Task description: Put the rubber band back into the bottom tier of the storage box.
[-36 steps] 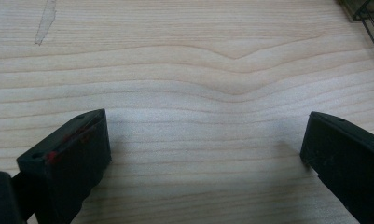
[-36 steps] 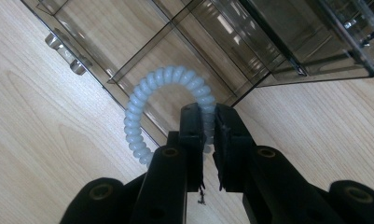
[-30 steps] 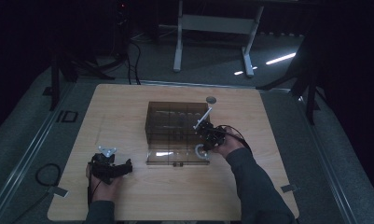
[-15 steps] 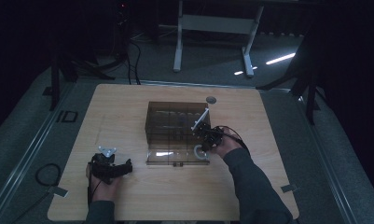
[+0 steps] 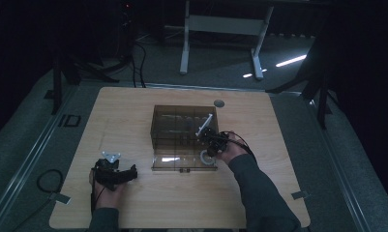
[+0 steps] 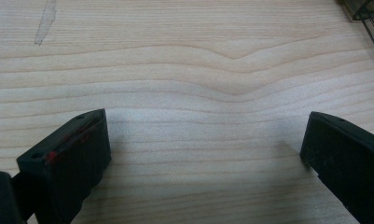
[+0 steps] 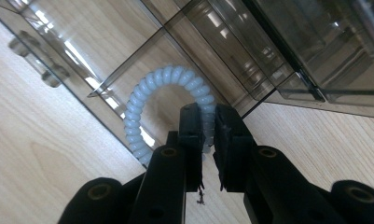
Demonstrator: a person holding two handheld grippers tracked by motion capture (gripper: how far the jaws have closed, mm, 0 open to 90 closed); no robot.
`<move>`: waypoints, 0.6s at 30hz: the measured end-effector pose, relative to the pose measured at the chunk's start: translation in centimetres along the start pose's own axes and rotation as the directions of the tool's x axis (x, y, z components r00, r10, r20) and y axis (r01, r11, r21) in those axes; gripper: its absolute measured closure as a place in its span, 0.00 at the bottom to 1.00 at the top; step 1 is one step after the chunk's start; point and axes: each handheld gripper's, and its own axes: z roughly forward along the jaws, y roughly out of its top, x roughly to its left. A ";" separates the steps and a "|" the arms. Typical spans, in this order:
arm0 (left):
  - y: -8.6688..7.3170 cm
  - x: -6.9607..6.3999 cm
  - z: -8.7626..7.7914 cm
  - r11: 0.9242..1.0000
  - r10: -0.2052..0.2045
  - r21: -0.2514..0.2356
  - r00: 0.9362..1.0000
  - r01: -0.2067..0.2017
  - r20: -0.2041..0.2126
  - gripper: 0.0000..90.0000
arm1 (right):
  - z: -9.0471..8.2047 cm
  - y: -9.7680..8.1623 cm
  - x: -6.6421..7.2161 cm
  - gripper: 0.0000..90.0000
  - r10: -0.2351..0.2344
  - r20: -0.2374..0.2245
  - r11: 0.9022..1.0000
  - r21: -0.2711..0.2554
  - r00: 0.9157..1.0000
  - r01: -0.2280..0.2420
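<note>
A pale wooden desk (image 5: 278,145) is seen from above, with a smoky transparent plastic box (image 5: 182,126) divided into compartments at its middle. The box's lid (image 5: 174,162) is laid open flat toward the near side. The right hand-held gripper (image 7: 208,122) is held at the near right corner of the box, its jaws closed on a white coiled ring (image 7: 147,105). In the right gripper view the ring is seen clamped at its right side, the rest of the loop lying over the clear plastic. In the high view the ring (image 5: 207,158) is seen on the right part of the lid. The left hand-held gripper (image 5: 115,174) is rested on the near left of the desk, well apart from the box, with its jaws spread wide and nothing between them.
</note>
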 end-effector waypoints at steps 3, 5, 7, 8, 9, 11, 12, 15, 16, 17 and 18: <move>0.0 0.0 0.0 1.000 0.000 -0.001 1.000 0.000 0.000 0.01 | 0.5 0.0 0.2 0.90 -0.011 0.010 1.000 0.007 1.000 0.010; 0.0 0.0 0.0 1.000 0.002 0.001 1.000 -0.002 0.000 0.01 | 0.8 0.0 0.3 0.90 -0.013 0.010 1.000 0.009 1.000 0.013; 0.0 0.0 0.0 1.000 0.001 0.001 1.000 -0.001 0.000 0.02 | 1.0 0.0 0.4 0.89 -0.018 0.009 1.000 0.009 1.000 0.018; 0.0 0.0 0.0 1.000 0.002 0.001 1.000 -0.002 0.000 0.02 | 1.1 0.0 0.5 0.89 -0.021 0.011 1.000 0.009 1.000 0.021; 0.0 0.0 0.0 1.000 0.002 0.001 1.000 -0.002 0.000 0.02 | 1.1 0.1 0.5 0.89 -0.022 0.015 1.000 0.010 1.000 0.022; 0.0 0.0 0.0 1.000 0.002 0.001 1.000 -0.002 0.000 0.02 | 1.1 0.1 0.5 0.89 -0.021 0.017 1.000 0.005 1.000 0.021; 0.0 0.0 0.0 1.000 0.002 0.001 1.000 -0.002 0.000 0.02 | 1.0 0.1 0.5 0.89 -0.022 0.018 1.000 0.007 1.000 0.022; 0.0 0.0 0.0 1.000 0.002 0.001 1.000 -0.002 0.000 0.02 | 1.0 0.0 0.5 0.88 -0.025 0.015 0.999 0.020 1.000 0.025; 0.0 0.0 0.0 1.000 0.002 0.001 1.000 -0.002 0.000 0.02 | 1.0 -0.1 0.5 0.88 -0.027 0.015 0.999 0.022 1.000 0.027; 0.0 0.0 0.0 1.000 0.002 0.001 1.000 -0.002 0.000 0.02 | 0.9 -0.1 0.5 0.88 -0.027 0.015 0.999 0.023 1.000 0.026; 0.0 0.0 0.0 1.000 0.002 0.001 1.000 -0.002 0.000 0.02 | 0.8 -0.2 0.5 0.87 -0.028 0.010 0.999 0.022 1.000 0.028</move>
